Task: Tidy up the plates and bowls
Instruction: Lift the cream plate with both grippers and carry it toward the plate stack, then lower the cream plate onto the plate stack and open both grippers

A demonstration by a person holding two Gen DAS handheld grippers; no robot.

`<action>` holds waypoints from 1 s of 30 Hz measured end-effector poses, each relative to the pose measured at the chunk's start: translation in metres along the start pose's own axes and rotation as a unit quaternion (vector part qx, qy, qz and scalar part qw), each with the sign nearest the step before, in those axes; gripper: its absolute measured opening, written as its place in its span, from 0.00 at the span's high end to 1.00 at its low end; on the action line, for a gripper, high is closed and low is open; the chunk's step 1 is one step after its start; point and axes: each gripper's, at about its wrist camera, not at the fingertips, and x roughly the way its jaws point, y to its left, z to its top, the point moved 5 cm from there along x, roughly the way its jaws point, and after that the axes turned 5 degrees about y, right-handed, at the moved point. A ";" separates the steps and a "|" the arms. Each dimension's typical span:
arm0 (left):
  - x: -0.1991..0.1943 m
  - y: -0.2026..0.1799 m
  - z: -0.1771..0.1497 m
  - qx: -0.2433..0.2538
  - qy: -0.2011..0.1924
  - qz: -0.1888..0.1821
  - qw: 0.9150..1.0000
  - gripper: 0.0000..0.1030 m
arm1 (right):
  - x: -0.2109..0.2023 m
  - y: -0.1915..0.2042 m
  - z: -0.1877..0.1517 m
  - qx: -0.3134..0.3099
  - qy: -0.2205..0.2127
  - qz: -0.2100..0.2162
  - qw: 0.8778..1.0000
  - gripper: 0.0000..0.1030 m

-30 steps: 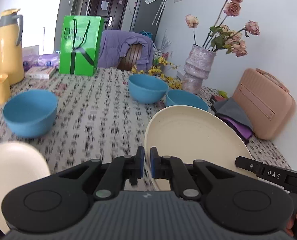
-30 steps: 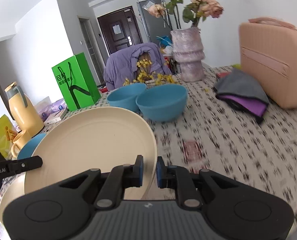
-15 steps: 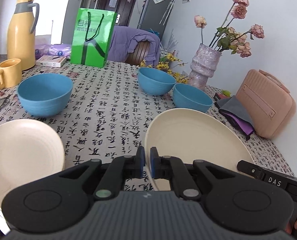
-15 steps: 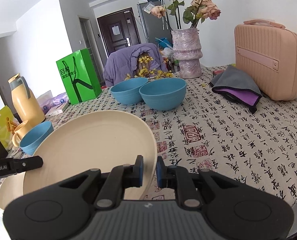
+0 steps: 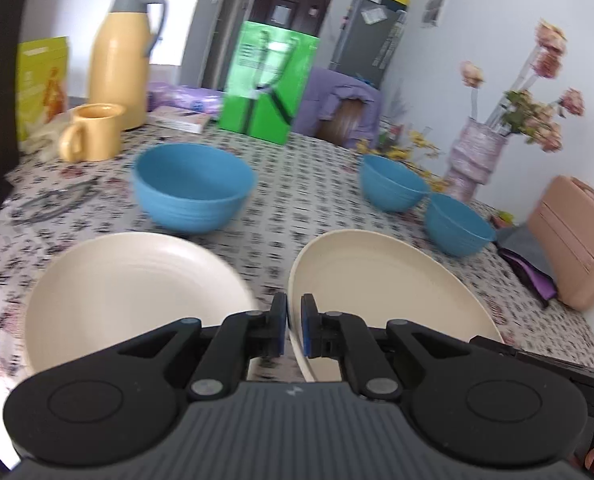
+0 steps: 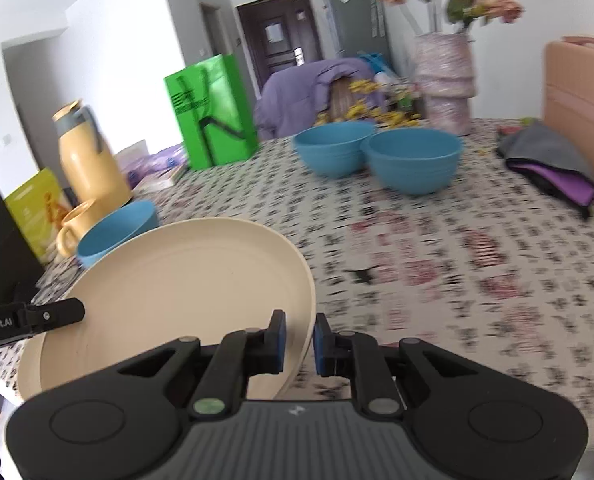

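My left gripper (image 5: 293, 330) is shut on the left rim of a cream plate (image 5: 381, 288), held above the table. My right gripper (image 6: 299, 340) is shut on the right rim of the same cream plate (image 6: 185, 296). A second cream plate (image 5: 133, 292) lies on the table just left of the held one. A blue bowl (image 5: 193, 186) stands behind it, also seen in the right wrist view (image 6: 115, 232). Two more blue bowls (image 6: 333, 152) (image 6: 415, 164) stand side by side toward the far right.
A yellow jug (image 5: 123, 54), a yellow mug (image 5: 93, 132) and a green bag (image 5: 269, 84) stand at the back left. A vase of flowers (image 5: 477, 156), a pink case (image 5: 577, 236) and folded cloth (image 6: 553, 160) sit at the right. The table has a patterned cloth (image 6: 477, 264).
Both grippers have carried the held plate to the left, toward the second cream plate, which now shows much more fully. The view is blurred by motion.
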 end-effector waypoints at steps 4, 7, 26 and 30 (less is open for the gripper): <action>-0.006 0.040 0.007 -0.025 -0.009 0.023 0.999 0.93 | 0.021 0.036 0.001 -0.021 0.015 0.023 0.999 0.86; -0.008 0.071 0.010 -0.044 -0.011 0.041 0.998 0.93 | 0.036 0.066 0.000 -0.037 0.027 0.037 0.998 0.86; -0.006 0.172 0.014 -0.086 0.000 0.086 0.993 0.91 | 0.090 0.173 -0.013 -0.120 0.063 0.045 0.990 0.80; -0.004 0.172 0.012 -0.084 0.004 0.083 0.993 0.86 | 0.090 0.178 -0.014 -0.126 0.066 0.048 0.989 0.68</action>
